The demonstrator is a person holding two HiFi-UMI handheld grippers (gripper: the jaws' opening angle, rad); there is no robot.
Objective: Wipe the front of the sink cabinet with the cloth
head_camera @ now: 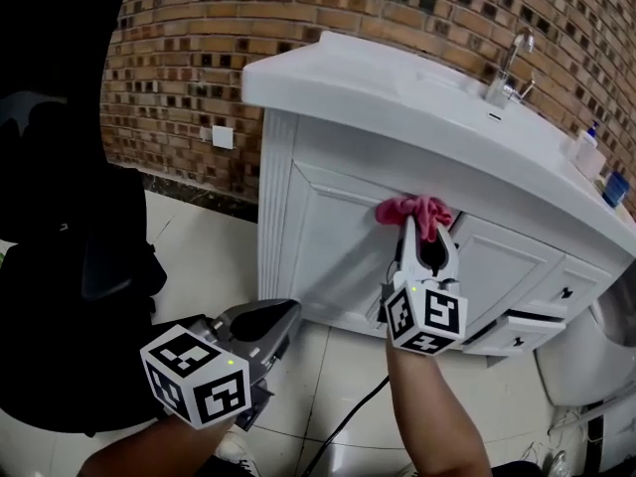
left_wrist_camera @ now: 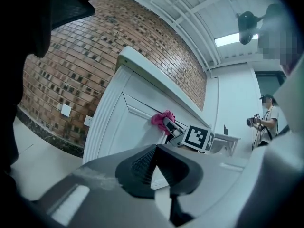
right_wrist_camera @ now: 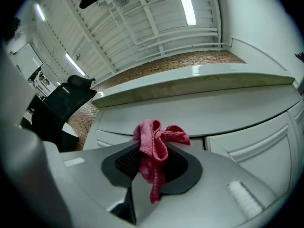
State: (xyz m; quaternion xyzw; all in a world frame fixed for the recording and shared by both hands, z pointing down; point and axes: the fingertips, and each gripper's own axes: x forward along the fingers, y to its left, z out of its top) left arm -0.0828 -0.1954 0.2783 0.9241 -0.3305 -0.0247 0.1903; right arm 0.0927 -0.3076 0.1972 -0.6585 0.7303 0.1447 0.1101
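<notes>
At the lower left of the head view, the left tool (head_camera: 281, 318) is idling, jaws together on nothing. At mid-frame the right tool (head_camera: 424, 235) is pinching the pink cloth (head_camera: 412, 210), pressing its bunch against the upper cabinet front (head_camera: 328, 237). The cloth is looking soft, light and floppy, so gripping mid-bunch suits it

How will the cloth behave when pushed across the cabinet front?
Probably floppy: the cloth bunches in folds, and a tail droops between the right gripper's jaws. Likely light, since that one pinch holds the whole wad. Its nubby weave should drag rather than slide on the smooth cabinet, so it may bunch further.
</notes>
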